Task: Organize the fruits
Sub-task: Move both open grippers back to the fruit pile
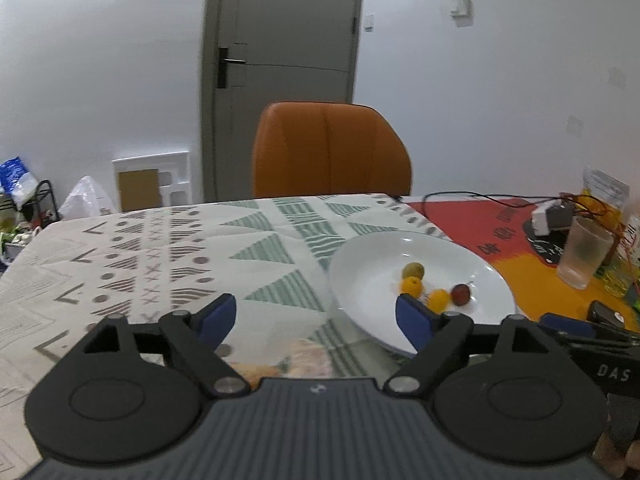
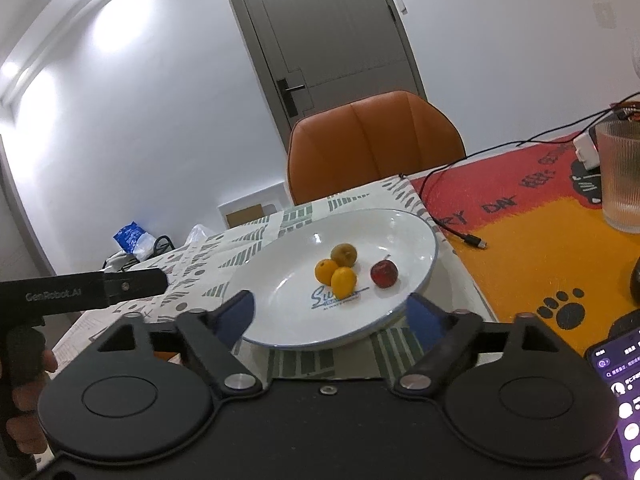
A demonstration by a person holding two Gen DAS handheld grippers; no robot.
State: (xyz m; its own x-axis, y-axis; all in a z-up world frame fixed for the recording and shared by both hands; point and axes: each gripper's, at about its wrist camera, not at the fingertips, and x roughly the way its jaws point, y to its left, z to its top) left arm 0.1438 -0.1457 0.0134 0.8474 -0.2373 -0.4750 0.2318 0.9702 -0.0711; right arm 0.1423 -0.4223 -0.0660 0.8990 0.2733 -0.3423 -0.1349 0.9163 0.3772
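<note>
A white plate point(image 2: 408, 236) with a blue rim stands on the patterned tablecloth; it also shows in the left wrist view point(image 1: 372, 272). On it lie two oranges point(image 2: 326, 271) point(image 2: 344, 281), a brownish-green fruit point(image 2: 344, 255) and a small red apple point(image 2: 384, 273). The left wrist view shows the same fruits: oranges point(image 1: 411, 286) point(image 1: 437, 299), green fruit point(image 1: 413, 269), apple point(image 1: 461, 294). My left gripper point(image 1: 316, 314) is open and empty, left of the plate. My right gripper point(image 2: 332, 312) is open and empty over the plate's near rim.
An orange chair point(image 2: 376, 140) stands behind the table, before a grey door. A ribbed glass point(image 2: 622, 176), a cable point(image 2: 472, 238) and a phone point(image 2: 622, 392) lie on the red-and-orange mat at right. The left gripper's body point(image 2: 80, 290) reaches in from the left.
</note>
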